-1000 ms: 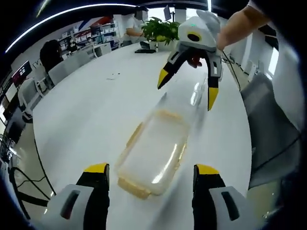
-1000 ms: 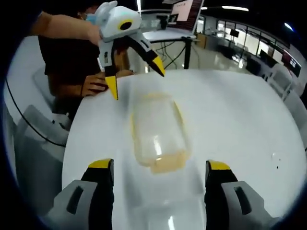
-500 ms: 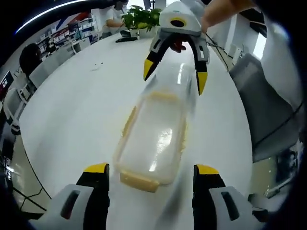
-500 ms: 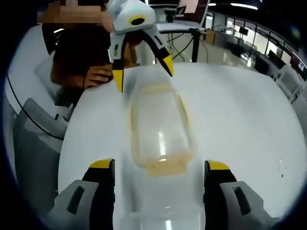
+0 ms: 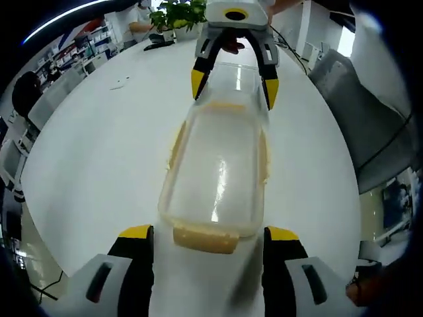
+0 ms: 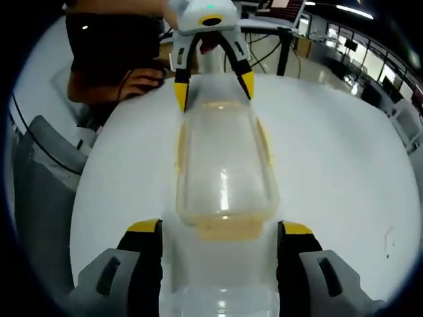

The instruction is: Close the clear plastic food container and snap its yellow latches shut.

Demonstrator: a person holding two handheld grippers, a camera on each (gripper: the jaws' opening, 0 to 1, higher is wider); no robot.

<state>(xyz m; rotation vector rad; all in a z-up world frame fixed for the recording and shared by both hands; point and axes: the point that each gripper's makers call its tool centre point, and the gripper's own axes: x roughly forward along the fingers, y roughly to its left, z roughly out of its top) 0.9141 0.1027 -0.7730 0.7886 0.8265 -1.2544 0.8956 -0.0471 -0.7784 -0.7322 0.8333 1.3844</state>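
Note:
A clear plastic container (image 5: 215, 175) lies lengthwise on the white table (image 5: 92, 152), with a yellow latch (image 5: 205, 239) at its near end. My left gripper (image 5: 209, 234) is open, its jaws either side of that latch end. Opposite, my right gripper (image 5: 234, 87) is open over the far end, where a clear plastic sheet (image 5: 241, 72), apparently the lid, sits between its jaws. In the right gripper view the container (image 6: 223, 162) runs away from my right gripper (image 6: 220, 228) toward the left gripper (image 6: 213, 90). A yellow latch (image 6: 225, 229) and the clear plastic (image 6: 221, 290) lie between the right jaws.
A person in a dark top rests a hand (image 6: 142, 79) on the table edge behind the left gripper. A grey chair (image 6: 46, 165) stands beside the table. A potted plant (image 5: 175, 10) and a small flat item (image 5: 119, 82) sit at the far end.
Both grippers have closed in on the container from opposite ends and lined up with it. Each now straddles one end; the jaw openings look unchanged.

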